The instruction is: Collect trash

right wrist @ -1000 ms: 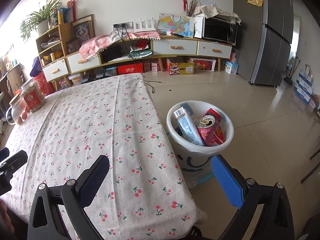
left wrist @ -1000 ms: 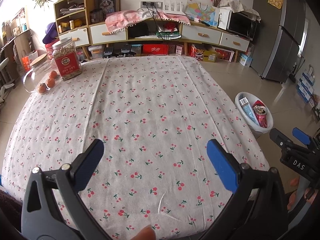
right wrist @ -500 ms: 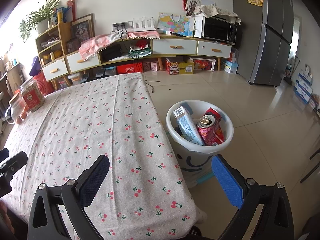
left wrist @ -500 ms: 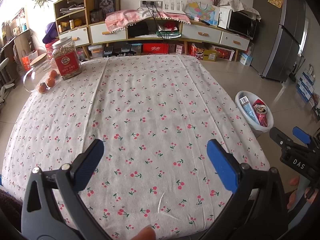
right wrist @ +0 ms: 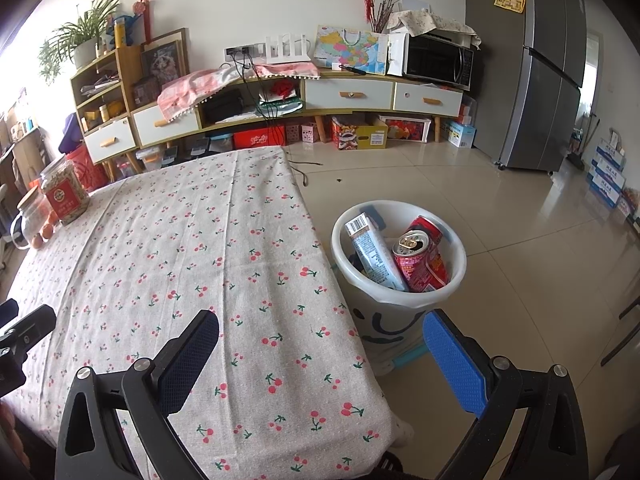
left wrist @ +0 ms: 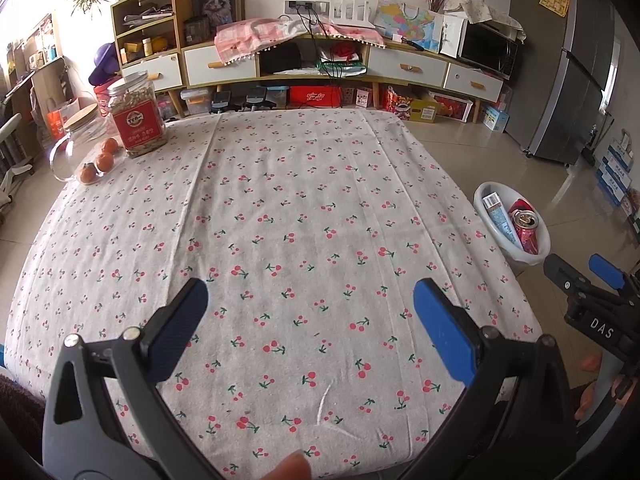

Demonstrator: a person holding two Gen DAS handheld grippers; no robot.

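Note:
A white bin stands on the floor beside the table's right edge and shows small in the left wrist view too. Inside it lean a red drink can and a pale blue carton; the can and carton also show from the left. My left gripper hovers open over the near part of the cherry-print tablecloth, with nothing between its fingers. My right gripper is open at the table's near right corner, short of the bin, also holding nothing.
At the table's far left stand a red-labelled jar, a glass jug and small oranges. A long sideboard lines the back wall, with a fridge to the right. Tiled floor surrounds the bin.

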